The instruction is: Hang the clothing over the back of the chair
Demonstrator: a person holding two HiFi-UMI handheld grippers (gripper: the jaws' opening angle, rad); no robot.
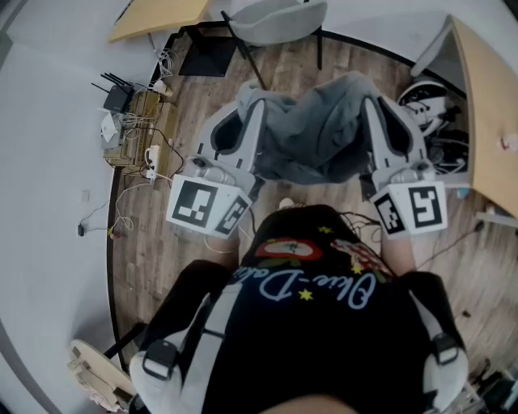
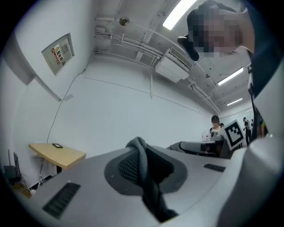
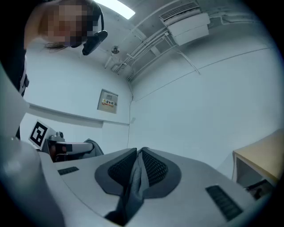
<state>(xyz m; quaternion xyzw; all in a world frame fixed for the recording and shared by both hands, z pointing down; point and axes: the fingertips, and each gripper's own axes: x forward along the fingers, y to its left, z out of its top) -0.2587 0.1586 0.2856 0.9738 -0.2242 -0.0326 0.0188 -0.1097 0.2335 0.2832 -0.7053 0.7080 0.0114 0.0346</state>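
- You're in the carry step: the grey garment (image 1: 312, 133) is up off the wooden floor (image 1: 154, 267), slung between both claws and sagging in the middle
- Your left claw (image 1: 245, 109) is clenched on one edge of it. In the left gripper view a rope of grey fabric runs right between the ribbed pads
- Same story for your right claw (image 1: 375, 113): it's pinched down on a fold of the fabric, with cloth trailing out below the jaws in the right gripper view
- Both claws are pointing roughly level, side by side, so the cloth is spread out pretty nicely between them
- The chair (image 1: 279, 18) is at the top of the head view, ahead of you and well apart from the garment. Nothing is draped on it yet, so I'd call the task maybe halfway
- Next move, I reckon: bring the spread cloth up over the chair's backrest, keep both grips tight till the middle sits on the top edge, then let go
- Can't tell from here which way the backrest faces, so check that first
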